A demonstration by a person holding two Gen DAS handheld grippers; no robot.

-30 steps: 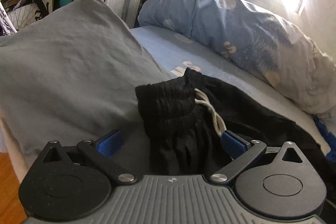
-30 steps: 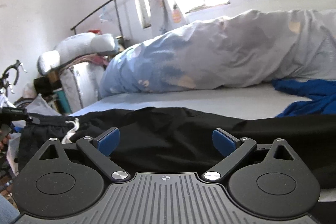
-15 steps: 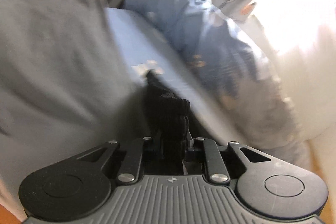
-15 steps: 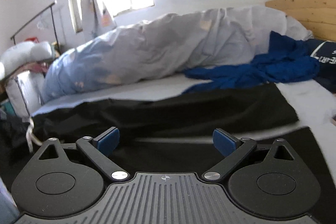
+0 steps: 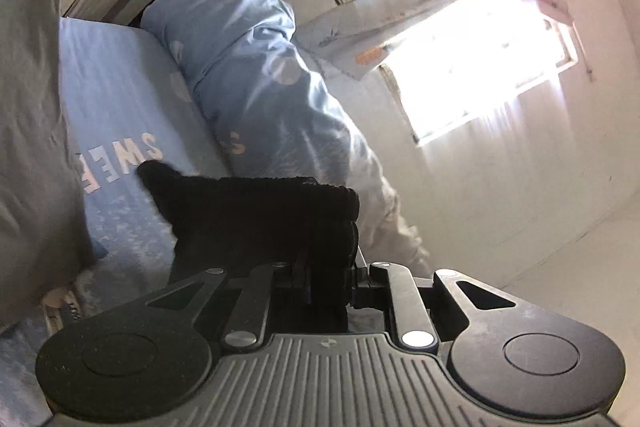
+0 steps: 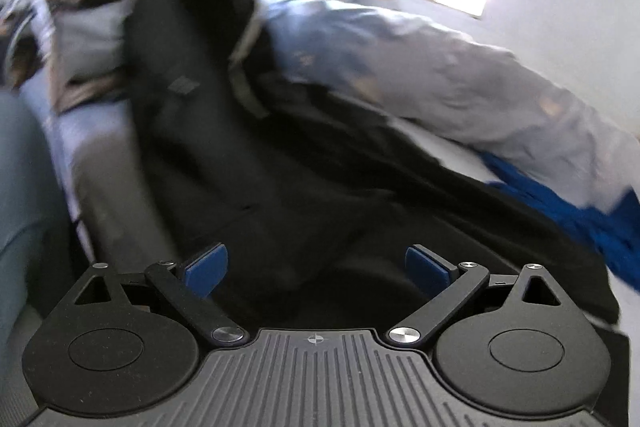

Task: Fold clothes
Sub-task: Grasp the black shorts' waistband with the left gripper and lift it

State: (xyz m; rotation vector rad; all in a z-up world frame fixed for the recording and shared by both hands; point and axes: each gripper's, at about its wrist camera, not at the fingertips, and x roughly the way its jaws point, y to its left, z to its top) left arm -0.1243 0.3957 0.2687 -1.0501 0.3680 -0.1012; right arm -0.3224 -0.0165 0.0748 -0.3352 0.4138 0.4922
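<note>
Black trousers with a ribbed elastic waistband [image 5: 256,211] are held up off the bed in the left wrist view, my left gripper [image 5: 324,277] shut on that waistband. In the blurred right wrist view the same black trousers [image 6: 280,163] stretch from the upper left down across the bed, lifted at the far end. My right gripper [image 6: 316,263] is open just above the dark cloth, its blue pads [image 6: 206,269] wide apart with nothing pinched between them.
A grey pillow [image 5: 28,131] lies at the left on the light blue sheet [image 5: 120,115]. A rolled blue-and-white duvet [image 5: 272,95] runs along the wall under the bright window [image 5: 472,39]. A blue garment [image 6: 560,207] lies at the right. Luggage and clutter stand behind the bed.
My left gripper closed on the trousers' waistband and lifted it while tilting. The right gripper stayed open and swung left over the black cloth, its view now blurred.
</note>
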